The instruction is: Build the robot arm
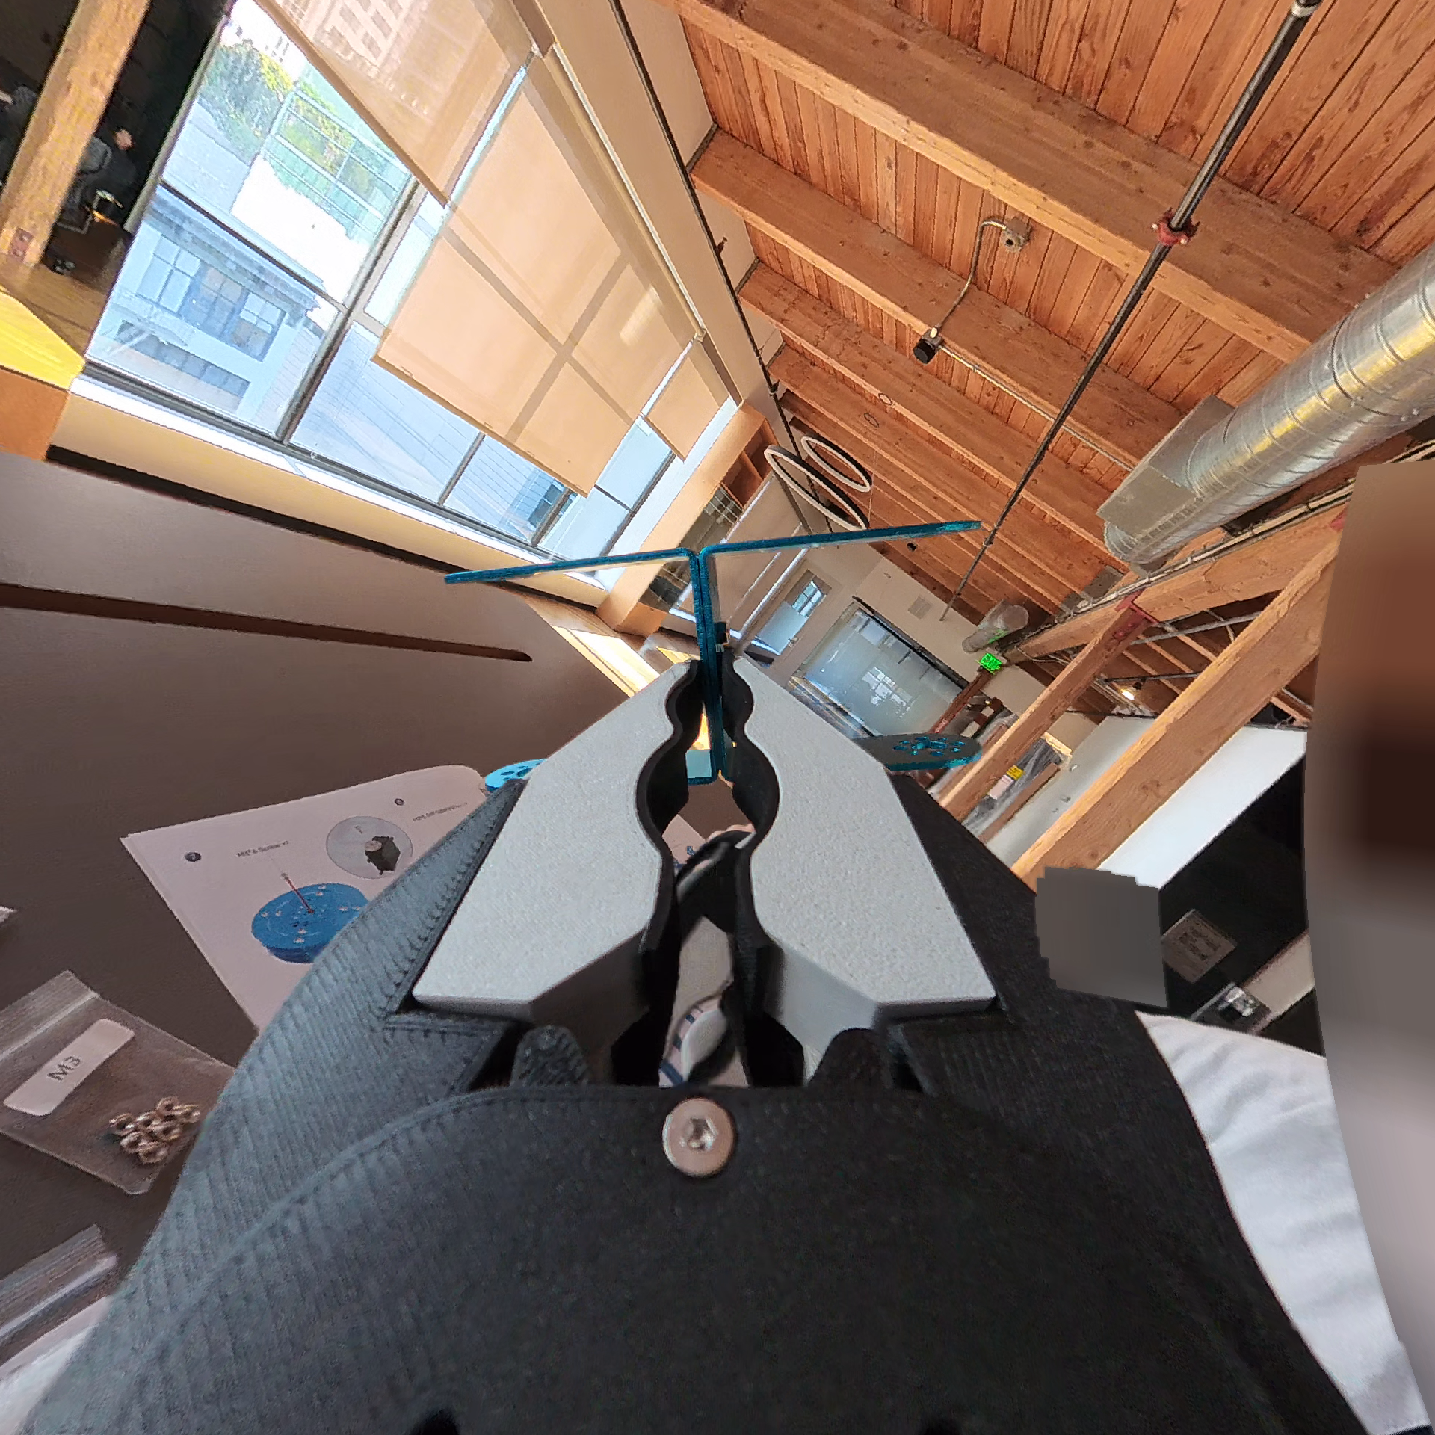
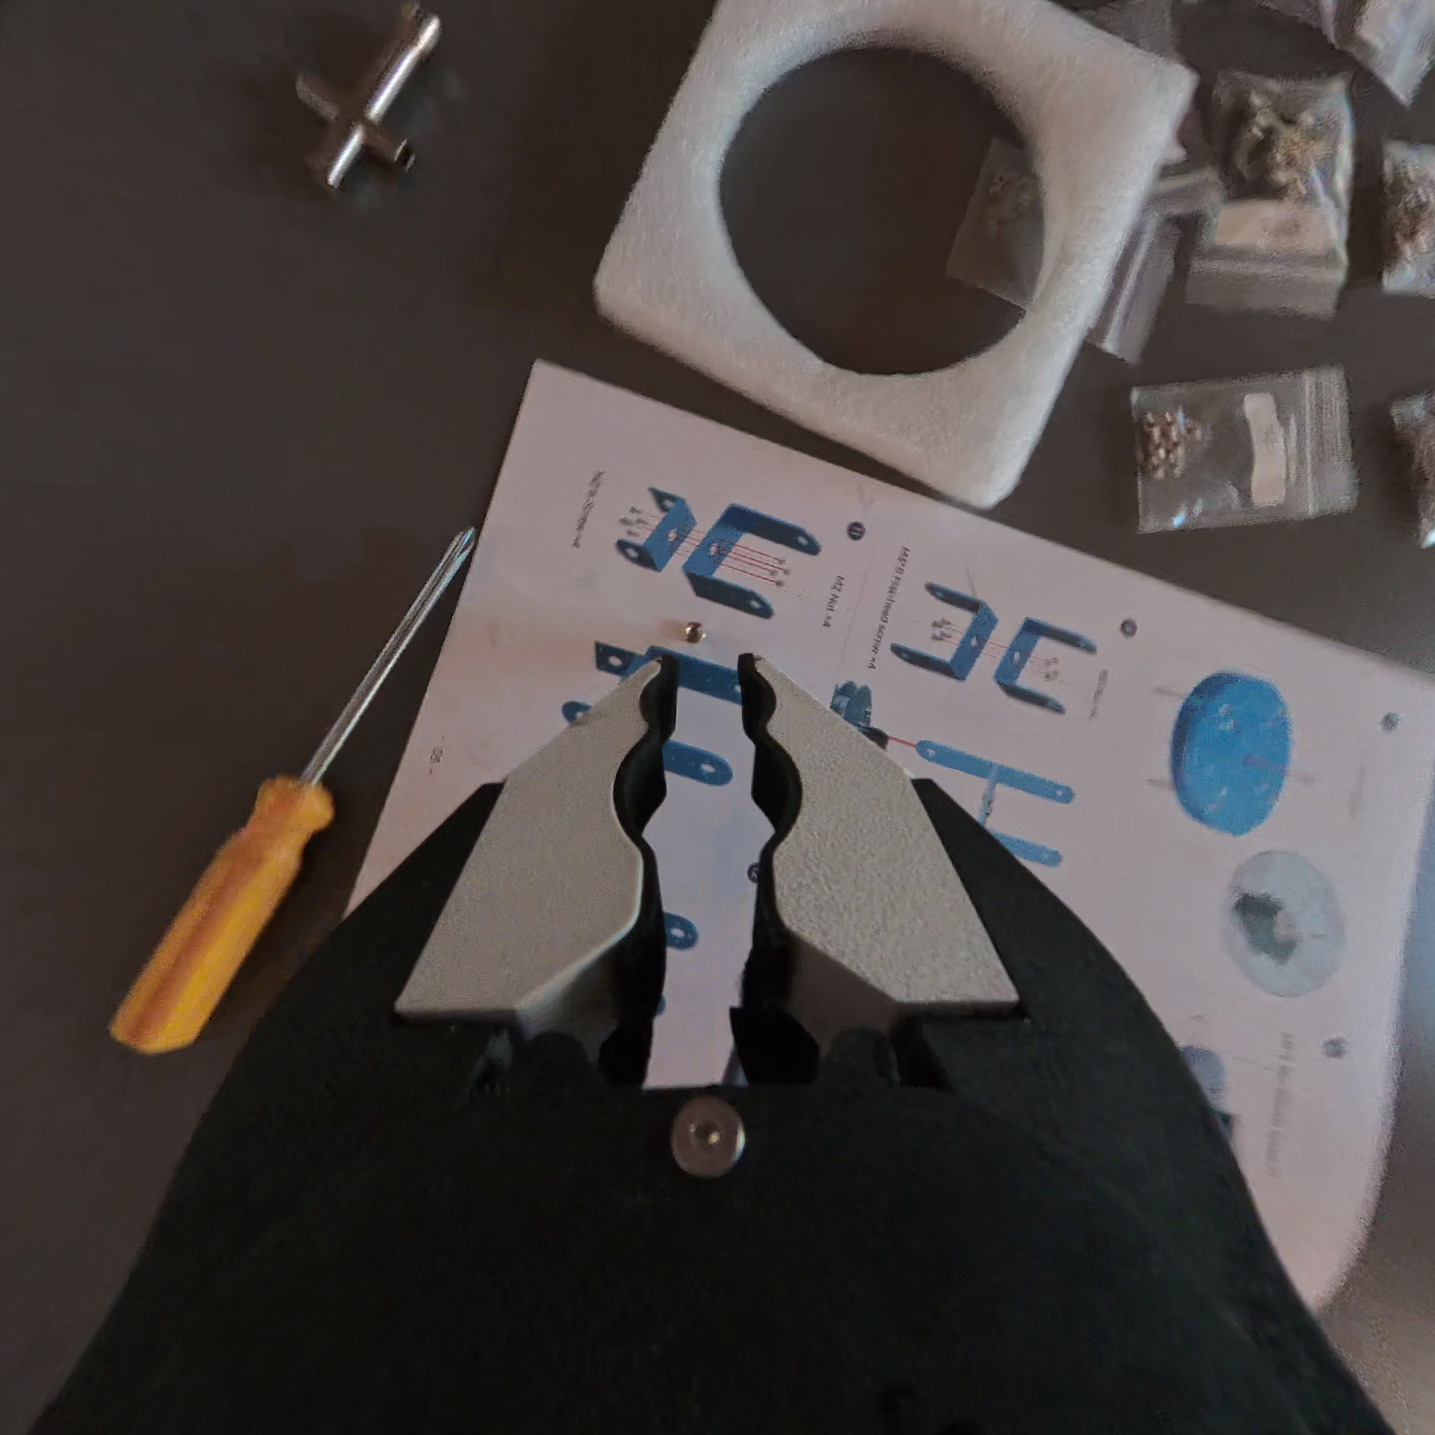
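My left gripper (image 1: 708,674) is shut on two thin blue metal brackets (image 1: 710,621) held back to back, raised high and pointing toward the ceiling; their bent ends spread left and right above the fingertips. My right gripper (image 2: 705,660) is open and empty, hovering just above a printed instruction sheet (image 2: 854,559) on the dark table. A small metal nut (image 2: 691,630) lies on the sheet just beyond its fingertips. A yellow-handled screwdriver (image 2: 225,893) lies to the left of the right gripper, its tip at the sheet's edge.
A white foam square with a round hole (image 2: 916,373) lies beyond the sheet. Several small plastic bags of hardware (image 2: 1242,450) lie at the right. A metal cross wrench (image 2: 365,101) lies far left. A blue disc (image 1: 928,749), another sheet (image 1: 310,854) and a nut bag (image 1: 101,1103) show in the left view. My left tips are about 30 cm from the yellow-handled screwdriver (image 2: 225,893), my right tips only 11 cm.
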